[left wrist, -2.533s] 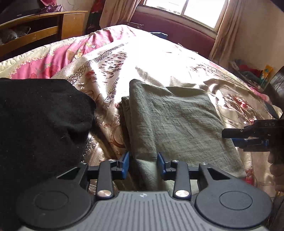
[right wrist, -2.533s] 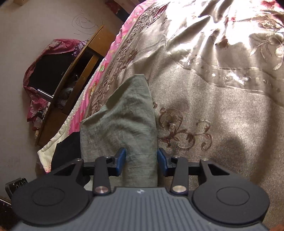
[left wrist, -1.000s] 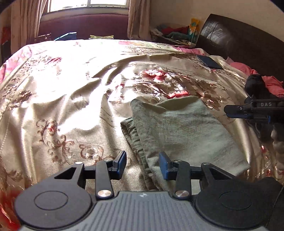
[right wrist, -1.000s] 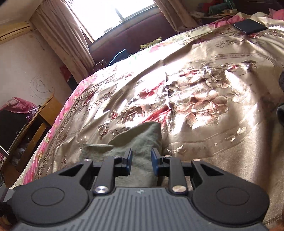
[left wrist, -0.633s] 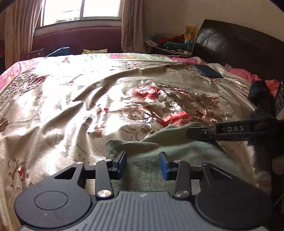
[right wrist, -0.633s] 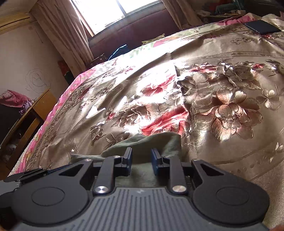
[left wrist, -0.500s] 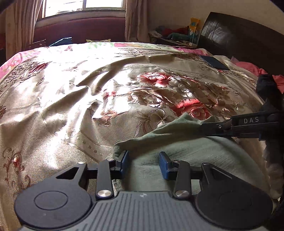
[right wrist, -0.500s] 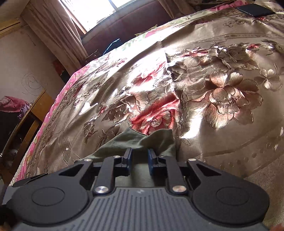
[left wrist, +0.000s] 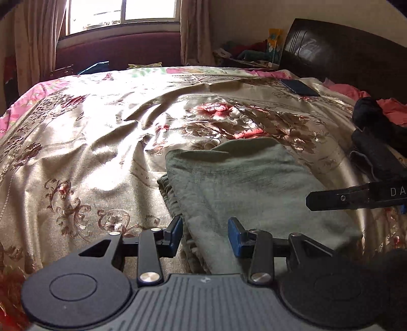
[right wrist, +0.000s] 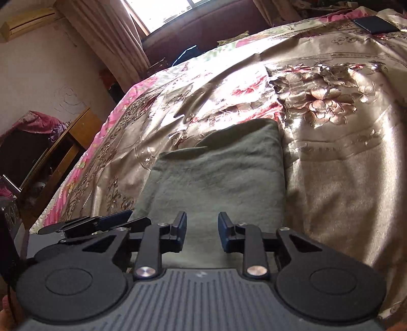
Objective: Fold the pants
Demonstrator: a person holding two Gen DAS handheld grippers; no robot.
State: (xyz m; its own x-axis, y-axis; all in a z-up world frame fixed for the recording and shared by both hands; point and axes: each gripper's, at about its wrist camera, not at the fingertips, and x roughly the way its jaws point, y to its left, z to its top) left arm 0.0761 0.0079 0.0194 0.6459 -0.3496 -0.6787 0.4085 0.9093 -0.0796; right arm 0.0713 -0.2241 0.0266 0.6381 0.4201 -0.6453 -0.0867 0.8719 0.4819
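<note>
On the bed the pants lie folded flat, so my left gripper and right gripper hover over their near edge, fingers apart and empty.

olive-green pants lie folded flat on the bedspread.

Black tongs, blue fingertip pads, silver screws.

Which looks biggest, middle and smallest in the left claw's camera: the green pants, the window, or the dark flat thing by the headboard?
1. Green pants, but they lie nearest the camera.
2. Window, far away.
3. Dark flat thing, smallest.
</note>
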